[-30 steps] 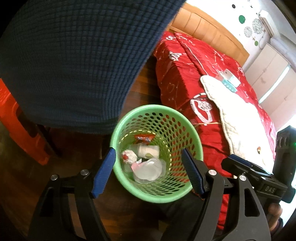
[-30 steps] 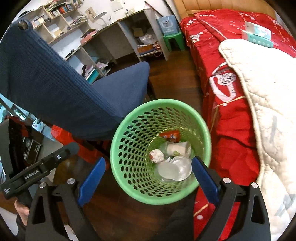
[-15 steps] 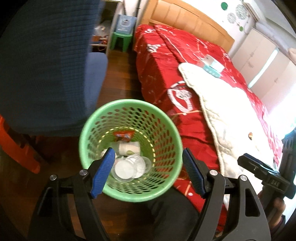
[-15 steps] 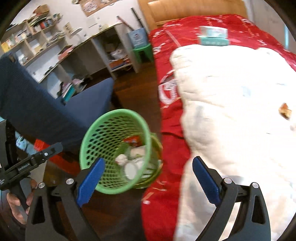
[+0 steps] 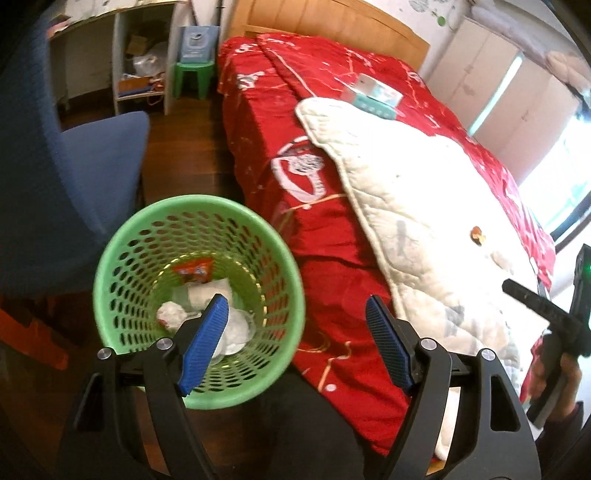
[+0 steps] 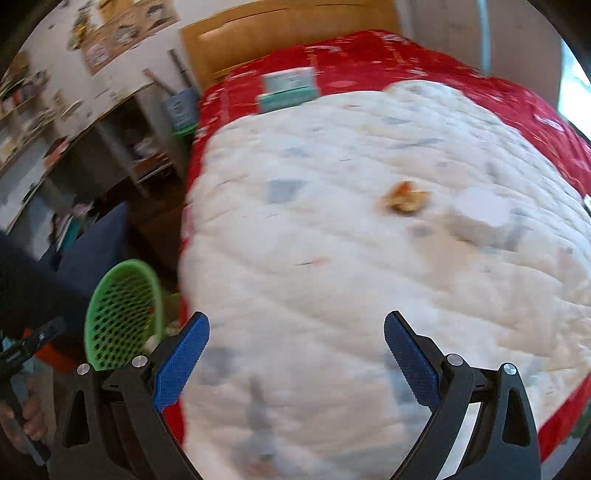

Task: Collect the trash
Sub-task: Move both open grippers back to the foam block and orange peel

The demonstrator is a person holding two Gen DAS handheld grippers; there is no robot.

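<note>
A green mesh waste basket (image 5: 122,251) stands on the wooden floor beside the bed and holds a red wrapper (image 5: 194,268), a crumpled tissue (image 5: 170,313) and clear plastic cups. My left gripper (image 5: 295,317) is open and empty above the basket's right rim. My right gripper (image 6: 295,339) is open and empty over a white quilt (image 6: 332,258). A small brown crumpled scrap (image 6: 405,197) lies on the quilt ahead of it; it also shows in the left wrist view (image 5: 476,234). The basket also shows at the lower left of the right wrist view (image 6: 110,325).
The bed has a red cover (image 5: 295,110) and a wooden headboard (image 5: 332,26). A teal and white box (image 5: 375,94) lies on the bed. A blue chair (image 5: 74,155) stands left of the basket. Shelves (image 5: 140,74) and a green stool (image 5: 192,77) are behind.
Both grippers have swung right, away from over the basket toward the bed. The right gripper now looks over the white quilt and the scrap; the basket has slid to the left in both views.
</note>
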